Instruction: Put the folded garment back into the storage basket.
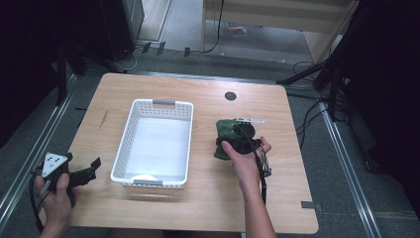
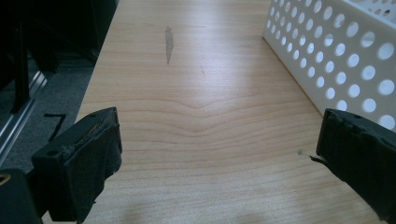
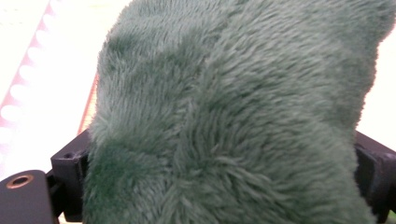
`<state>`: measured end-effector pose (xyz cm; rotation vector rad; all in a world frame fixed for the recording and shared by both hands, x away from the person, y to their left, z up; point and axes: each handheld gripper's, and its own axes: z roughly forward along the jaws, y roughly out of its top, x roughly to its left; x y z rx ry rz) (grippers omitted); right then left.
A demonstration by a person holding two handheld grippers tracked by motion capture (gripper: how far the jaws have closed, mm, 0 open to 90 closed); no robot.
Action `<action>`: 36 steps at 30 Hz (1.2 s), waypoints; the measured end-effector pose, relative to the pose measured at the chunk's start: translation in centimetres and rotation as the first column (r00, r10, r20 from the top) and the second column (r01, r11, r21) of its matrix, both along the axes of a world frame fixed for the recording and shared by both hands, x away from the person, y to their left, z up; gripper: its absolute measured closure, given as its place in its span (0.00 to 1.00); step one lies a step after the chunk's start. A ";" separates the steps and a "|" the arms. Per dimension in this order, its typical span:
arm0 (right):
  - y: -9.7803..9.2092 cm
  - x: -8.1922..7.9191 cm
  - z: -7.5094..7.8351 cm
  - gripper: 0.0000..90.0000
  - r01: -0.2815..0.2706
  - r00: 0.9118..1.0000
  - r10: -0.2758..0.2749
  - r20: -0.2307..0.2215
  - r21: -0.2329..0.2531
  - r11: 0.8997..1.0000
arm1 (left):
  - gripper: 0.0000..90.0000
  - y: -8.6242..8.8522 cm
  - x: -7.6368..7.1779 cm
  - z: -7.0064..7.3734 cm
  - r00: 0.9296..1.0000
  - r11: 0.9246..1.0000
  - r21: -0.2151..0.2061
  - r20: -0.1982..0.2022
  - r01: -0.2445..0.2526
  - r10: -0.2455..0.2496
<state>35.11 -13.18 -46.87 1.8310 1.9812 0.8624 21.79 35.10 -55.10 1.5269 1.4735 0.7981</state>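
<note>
Your right gripper is clamped around the green plush toy, which sits on the table just right of the white basket. Your left gripper hovers with jaws spread wide, holding nothing, near the basket's left wall.

Both arms are being shown bare to the elbow, no sleeves or gloves being worn. Left gripper: black body, blocky black jaws being seen with worn, frayed pad edges and a small hole in the left jaw's housing. A grey three-cornered plate with dark dots at the corners is being carried on top. Black cable is being trailed from its rear, looping beside the left hand. Right gripper: black as well, a thin pale bar being seen across its top. Black cable is being run back along the right hand and forearm. A brass-coloured screw hole is being shown at the lower left in the right gripper view.
</note>
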 end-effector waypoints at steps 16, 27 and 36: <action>2.7 0.0 2.6 0.09 -0.011 1.000 0.010 0.022 0.015 1.000 | 0.01 0.0 0.0 0.0 1.000 1.000 0.000 -0.001 0.001 -0.001; 4.8 0.3 3.7 0.09 -0.033 0.999 0.033 0.034 0.014 0.999 | 0.01 0.0 0.0 0.0 1.000 1.000 -0.003 -0.001 -0.001 0.001; 6.7 0.5 4.6 0.09 -0.048 0.999 0.047 0.023 0.018 0.999 | 0.01 0.0 0.1 0.0 1.000 1.000 -0.005 -0.001 -0.001 0.001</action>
